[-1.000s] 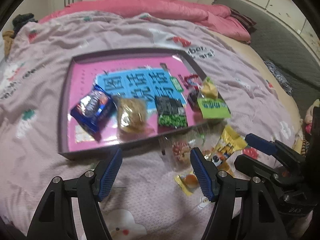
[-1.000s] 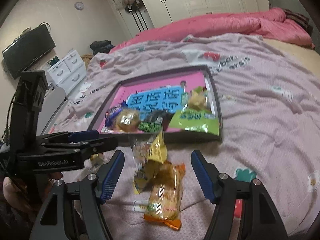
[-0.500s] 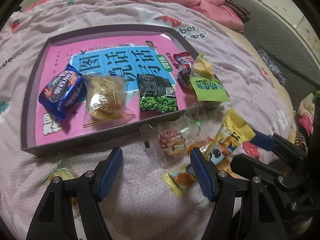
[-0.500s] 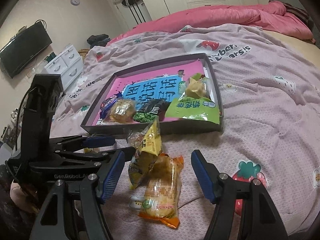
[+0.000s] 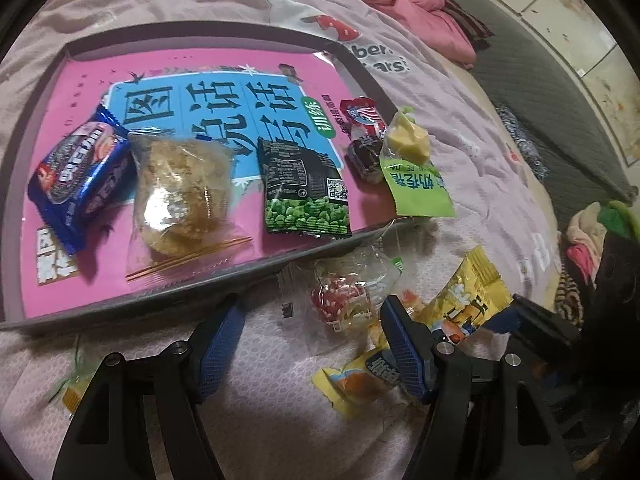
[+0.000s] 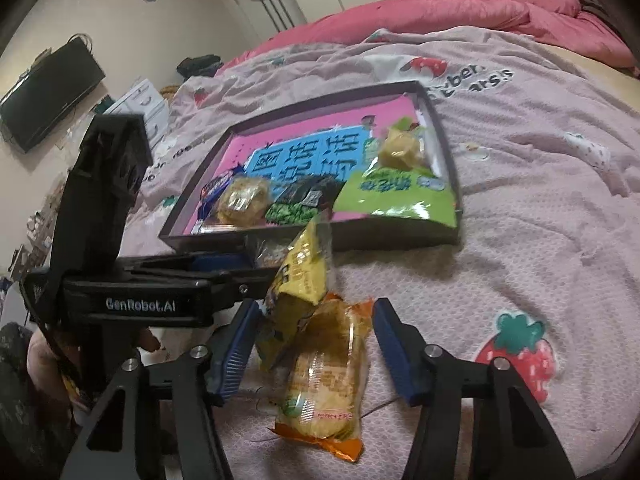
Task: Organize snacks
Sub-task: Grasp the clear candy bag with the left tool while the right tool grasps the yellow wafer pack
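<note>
The left gripper (image 5: 310, 342) is spread wide over the bedspread, a clear wrapper with a red sweet (image 5: 344, 294) lying between its fingers just near of the grey tray (image 5: 32, 92). The right gripper (image 6: 312, 350) is spread too, flanking an orange-edged cake packet (image 6: 326, 380) with a yellow snack bag (image 6: 300, 276) leaning at its far left. Blue biscuit pack (image 5: 78, 178), clear-wrapped pastry (image 5: 182, 192), green pea packet (image 5: 306, 196) and lime-green pouch (image 5: 416, 182) lie in the tray's near row, left to right.
</note>
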The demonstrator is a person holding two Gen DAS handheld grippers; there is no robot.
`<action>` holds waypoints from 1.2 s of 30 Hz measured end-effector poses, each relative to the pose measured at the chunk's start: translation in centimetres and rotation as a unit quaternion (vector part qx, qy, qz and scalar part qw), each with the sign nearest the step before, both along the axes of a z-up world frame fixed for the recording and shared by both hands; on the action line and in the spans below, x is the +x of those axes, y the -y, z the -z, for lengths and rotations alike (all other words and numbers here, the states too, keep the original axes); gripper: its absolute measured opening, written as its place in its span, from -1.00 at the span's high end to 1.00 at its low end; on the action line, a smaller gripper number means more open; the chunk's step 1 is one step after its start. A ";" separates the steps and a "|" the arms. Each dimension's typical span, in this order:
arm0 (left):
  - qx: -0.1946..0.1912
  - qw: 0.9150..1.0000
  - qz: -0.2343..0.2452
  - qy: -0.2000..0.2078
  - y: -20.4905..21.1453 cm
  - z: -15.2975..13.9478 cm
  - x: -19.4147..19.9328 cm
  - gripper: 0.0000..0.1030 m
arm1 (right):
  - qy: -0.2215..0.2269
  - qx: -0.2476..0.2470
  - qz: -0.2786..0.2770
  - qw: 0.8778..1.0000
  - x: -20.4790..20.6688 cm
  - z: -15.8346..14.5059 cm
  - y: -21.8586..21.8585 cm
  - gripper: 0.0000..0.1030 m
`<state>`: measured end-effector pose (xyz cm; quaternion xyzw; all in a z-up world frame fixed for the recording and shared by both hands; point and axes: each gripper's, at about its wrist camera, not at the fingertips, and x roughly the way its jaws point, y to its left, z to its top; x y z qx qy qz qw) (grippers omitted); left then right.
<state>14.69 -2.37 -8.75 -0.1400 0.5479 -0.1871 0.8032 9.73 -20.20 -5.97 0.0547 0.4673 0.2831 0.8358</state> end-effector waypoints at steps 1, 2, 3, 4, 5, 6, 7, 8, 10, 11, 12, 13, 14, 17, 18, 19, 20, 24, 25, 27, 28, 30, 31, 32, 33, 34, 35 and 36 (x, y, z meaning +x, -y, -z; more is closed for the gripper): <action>-0.004 1.000 0.002 -0.001 0.0 0.1 0.1 -0.40 | 0.006 0.000 -0.008 1.000 -0.1 -0.1 -0.3 -0.01; -0.006 1.000 0.006 -0.002 0.1 0.1 0.2 -0.40 | 0.009 -0.001 -0.013 1.000 -0.1 -0.1 -0.5 0.00; -0.009 1.000 0.007 -0.001 0.2 0.1 0.4 -0.40 | 0.011 -0.006 -0.020 1.000 0.0 0.0 -0.8 0.09; -0.015 1.000 0.009 -0.002 0.3 0.1 0.5 -0.40 | 0.008 -0.010 -0.029 1.000 0.1 0.3 -1.1 0.18; -0.019 1.000 0.009 -0.004 0.4 0.2 0.5 -0.39 | 0.007 -0.011 -0.034 0.999 0.1 0.5 -1.4 0.24; -0.023 1.000 0.010 -0.006 0.4 0.3 0.6 -0.40 | 0.009 -0.011 -0.038 0.999 0.2 0.6 -1.6 0.29; -0.027 1.000 0.010 -0.007 0.4 0.3 0.7 -0.40 | 0.012 -0.013 -0.041 0.999 0.2 0.6 -1.7 0.30; -0.031 0.999 0.010 -0.008 0.5 0.4 0.8 -0.40 | 0.015 -0.017 -0.044 0.999 0.3 0.6 -1.8 0.31; -0.036 0.999 0.011 -0.012 0.6 0.5 1.0 -0.40 | 0.016 -0.023 -0.045 0.999 0.2 0.7 -2.0 0.51; -0.038 0.999 0.011 -0.014 0.6 0.5 1.0 -0.40 | 0.015 -0.022 -0.043 0.999 0.2 0.7 -1.9 0.52; -0.040 0.999 0.011 -0.015 0.7 0.6 1.1 -0.40 | 0.014 -0.020 -0.040 0.999 0.2 0.7 -1.7 0.53; -0.045 0.999 0.010 -0.018 0.9 0.6 1.2 -0.40 | 0.014 -0.017 -0.037 0.999 0.1 0.6 -1.5 0.54; -0.047 0.999 0.010 -0.020 0.9 0.7 1.4 -0.41 | 0.014 -0.014 -0.032 0.999 0.1 0.5 -1.2 0.54; -0.053 0.998 0.003 -0.029 1.4 0.9 1.8 -0.52 | 0.011 -0.006 -0.022 1.000 0.2 0.5 -0.6 0.55; -0.055 0.998 0.001 -0.031 1.5 1.0 1.9 -0.54 | 0.009 -0.002 -0.020 1.000 0.3 0.5 -0.4 0.55; -0.055 0.998 0.001 -0.032 1.8 1.1 2.1 -0.55 | 0.003 0.002 -0.018 1.000 0.4 0.6 -0.3 0.55; -0.052 0.998 0.001 -0.031 2.0 1.2 2.1 -0.56 | 0.000 0.006 -0.016 1.000 0.5 0.7 -0.2 0.55; -0.052 0.998 -0.002 -0.029 2.3 1.5 2.2 -0.59 | -0.011 0.018 -0.008 1.000 0.8 0.9 0.4 0.55; -0.057 0.998 -0.004 -0.026 2.3 1.5 2.2 -0.59 | -0.010 0.019 -0.007 1.000 0.8 0.8 0.4 0.55; -0.068 0.997 -0.009 -0.019 2.2 1.6 2.1 -0.50 | -0.010 0.020 -0.008 1.000 0.7 0.7 0.4 0.55; -0.079 0.997 -0.007 -0.019 2.2 1.7 2.0 -0.37 | -0.011 0.020 -0.008 1.000 0.6 0.7 0.3 0.56; -0.123 0.992 0.001 -0.030 2.2 1.8 1.9 0.26 | -0.011 0.018 -0.010 1.000 0.5 0.7 0.2 0.57; -0.123 0.992 -0.003 -0.030 2.3 1.8 1.8 0.26 | -0.011 0.016 -0.010 1.000 0.6 0.7 0.2 0.57; -0.114 0.993 0.002 -0.024 2.5 1.6 1.7 0.26 | -0.011 0.014 -0.011 1.000 0.5 0.7 0.2 0.58; -0.107 0.994 0.006 -0.017 2.7 1.4 1.6 0.27 | -0.010 0.015 -0.012 1.000 0.6 0.7 0.2 0.58; -0.108 0.994 0.006 -0.016 2.7 1.3 1.5 0.27 | -0.008 0.017 -0.011 1.000 0.5 0.6 0.3 0.58; -0.112 0.994 0.005 -0.016 2.6 1.2 1.5 0.29 | -0.006 0.018 -0.011 1.000 0.5 0.5 0.3 0.58; -0.117 0.993 0.006 -0.015 2.5 1.1 1.4 0.29 | -0.002 0.020 -0.009 1.000 0.4 0.3 0.5 0.59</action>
